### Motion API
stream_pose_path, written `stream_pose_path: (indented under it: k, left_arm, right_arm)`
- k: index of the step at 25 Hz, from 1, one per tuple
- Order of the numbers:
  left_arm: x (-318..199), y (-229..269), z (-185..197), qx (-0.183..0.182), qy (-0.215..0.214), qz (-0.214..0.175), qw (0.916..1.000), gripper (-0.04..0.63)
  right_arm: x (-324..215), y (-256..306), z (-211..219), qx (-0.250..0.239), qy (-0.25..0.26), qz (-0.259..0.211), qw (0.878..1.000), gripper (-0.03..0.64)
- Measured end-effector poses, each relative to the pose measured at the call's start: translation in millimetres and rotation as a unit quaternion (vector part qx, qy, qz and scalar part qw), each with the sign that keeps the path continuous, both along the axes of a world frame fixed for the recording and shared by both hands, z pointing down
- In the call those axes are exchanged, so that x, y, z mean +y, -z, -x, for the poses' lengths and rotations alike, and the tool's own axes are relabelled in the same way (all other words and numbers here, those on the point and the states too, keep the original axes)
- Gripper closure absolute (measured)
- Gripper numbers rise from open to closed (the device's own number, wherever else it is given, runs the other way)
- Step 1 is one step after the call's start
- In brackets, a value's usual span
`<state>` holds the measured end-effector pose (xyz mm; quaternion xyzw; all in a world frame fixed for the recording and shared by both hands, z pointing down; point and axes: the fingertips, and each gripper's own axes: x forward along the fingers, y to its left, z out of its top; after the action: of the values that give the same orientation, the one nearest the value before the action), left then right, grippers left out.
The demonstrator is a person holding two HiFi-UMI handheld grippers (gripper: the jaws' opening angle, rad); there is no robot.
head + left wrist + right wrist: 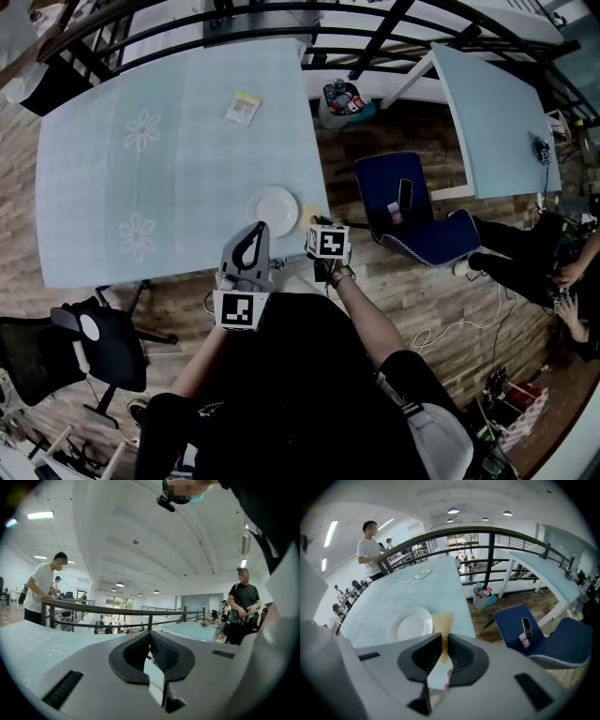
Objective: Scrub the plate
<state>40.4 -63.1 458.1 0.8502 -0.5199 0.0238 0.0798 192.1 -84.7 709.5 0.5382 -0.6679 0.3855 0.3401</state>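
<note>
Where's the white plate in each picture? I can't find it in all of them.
Head view: the white plate is near the middle, by the near edge of the table.
Left gripper view: not in it.
Right gripper view: the plate is left of middle, beside the yellow sponge.
Shared landmark: the black railing beyond the table.

White plate (273, 207) lies flat nr table (94, 187) edge, tan sponge (442, 619) just beside.

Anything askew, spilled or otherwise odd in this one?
Nothing spilled or damaged. The white plate sits flat and empty near the table edge. Only oddity: a phone lies on the blue chair seat.
</note>
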Motion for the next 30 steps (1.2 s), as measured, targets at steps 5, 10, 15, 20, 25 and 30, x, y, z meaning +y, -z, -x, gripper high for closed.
stream_pose_path:
  k: [5,10,15,20,25,30]
  left_arm:
    - [-0.1,3.2,3.5,-0.001,0.012,-0.002,0.9999,0.581]
    - [2.0,3.9,13.6,-0.004,0.037,0.0,0.9993,0.581]
    - [4.6,0.8,32.7,-0.008,0.069,0.005,0.9976,0.581]
    - [7.4,-1.9,49.9,-0.018,0.092,0.01,0.9955,0.581]
    - [9.9,-0.7,60.9,-0.021,0.106,0.011,0.9941,0.581]
    - [10.3,-2.0,67.7,-0.023,0.111,0.014,0.9935,0.581]
  right_arm:
    - [0.9,11.0,14.8,-0.037,0.007,0.002,0.999,0.572]
    - [4.1,11.6,52.9,-0.091,0.038,0.024,0.995,0.572]
    - [10.3,4.5,87.1,-0.113,0.079,0.047,0.989,0.572]
    - [14.8,-2.7,112.6,-0.138,0.095,0.071,0.983,0.572]
    - [22.2,-11.9,134.1,-0.152,0.109,0.099,0.977,0.572]
    - [28.2,-27.5,137.2,-0.167,0.086,0.137,0.973,0.572]
